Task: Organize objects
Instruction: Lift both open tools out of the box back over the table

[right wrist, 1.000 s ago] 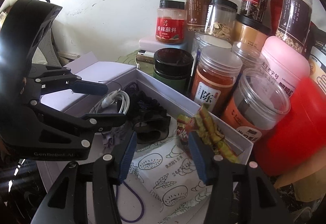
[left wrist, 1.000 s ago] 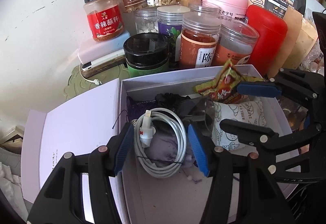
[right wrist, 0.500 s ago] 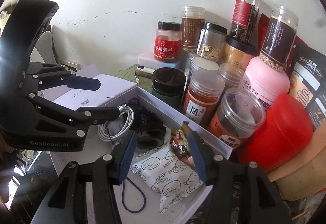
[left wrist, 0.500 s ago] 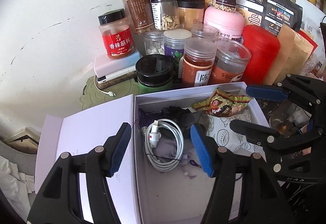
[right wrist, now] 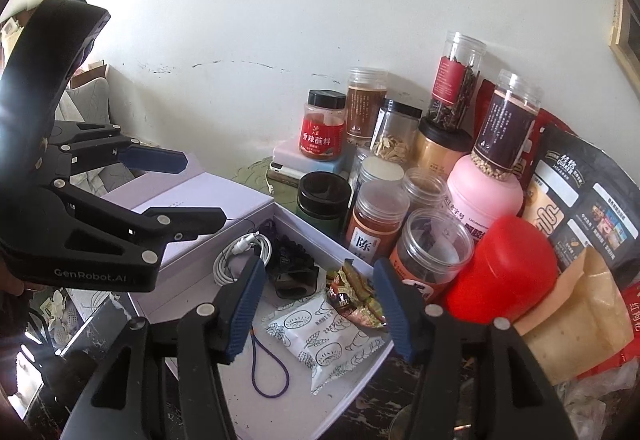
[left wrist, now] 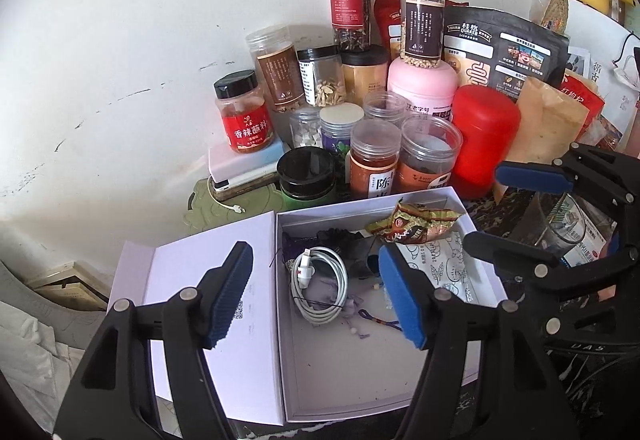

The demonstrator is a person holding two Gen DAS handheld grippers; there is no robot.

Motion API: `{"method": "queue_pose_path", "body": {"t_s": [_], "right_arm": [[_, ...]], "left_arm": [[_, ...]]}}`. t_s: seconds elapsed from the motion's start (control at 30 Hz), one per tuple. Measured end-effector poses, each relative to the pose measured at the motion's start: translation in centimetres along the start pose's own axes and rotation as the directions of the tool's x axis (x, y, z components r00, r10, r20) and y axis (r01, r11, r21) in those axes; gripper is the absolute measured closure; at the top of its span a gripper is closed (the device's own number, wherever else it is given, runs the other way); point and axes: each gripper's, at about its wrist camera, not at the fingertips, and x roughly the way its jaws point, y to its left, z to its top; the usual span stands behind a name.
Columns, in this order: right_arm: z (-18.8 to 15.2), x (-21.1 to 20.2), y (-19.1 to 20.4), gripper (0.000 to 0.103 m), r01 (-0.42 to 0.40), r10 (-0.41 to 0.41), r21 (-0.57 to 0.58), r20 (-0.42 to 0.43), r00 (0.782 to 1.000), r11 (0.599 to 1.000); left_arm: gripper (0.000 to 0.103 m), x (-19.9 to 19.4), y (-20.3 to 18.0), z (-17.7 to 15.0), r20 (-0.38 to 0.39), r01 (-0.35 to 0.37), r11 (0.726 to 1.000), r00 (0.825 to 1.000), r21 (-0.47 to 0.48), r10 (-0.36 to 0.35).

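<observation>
1. Several small things already lie in the white box (left wrist: 476, 272) — a coiled white cable (left wrist: 320, 286), a snack packet (left wrist: 416, 226), a white printed pouch (right wrist: 324, 336) and a purple cord (right wrist: 270, 370).
2. Both tools hold nothing: the left gripper (left wrist: 316, 296) and right gripper (right wrist: 318, 314) have just been opening, with nothing pinched.
3. Left to do, I think — close the lid (left wrist: 192, 268), and maybe tidy the jars (left wrist: 374, 160) behind.

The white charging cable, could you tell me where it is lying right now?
The white charging cable lies coiled inside the open white box, toward its left wall in the left wrist view, on a purple cloth beside a black bundle.
</observation>
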Motion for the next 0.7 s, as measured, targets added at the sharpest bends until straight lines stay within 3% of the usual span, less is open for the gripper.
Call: {"method": "queue_pose_path", "body": {"t_s": [0.7], "right_arm": [[-1.3, -9.8, 1.2, 0.044, 0.063, -0.064, 0.010, 0.069, 0.996, 0.998]], "left_arm": [[0.033, -10.8, -4.0, -1.8, 0.079, 0.007, 0.999, 0.997, 0.032, -0.010]]}}
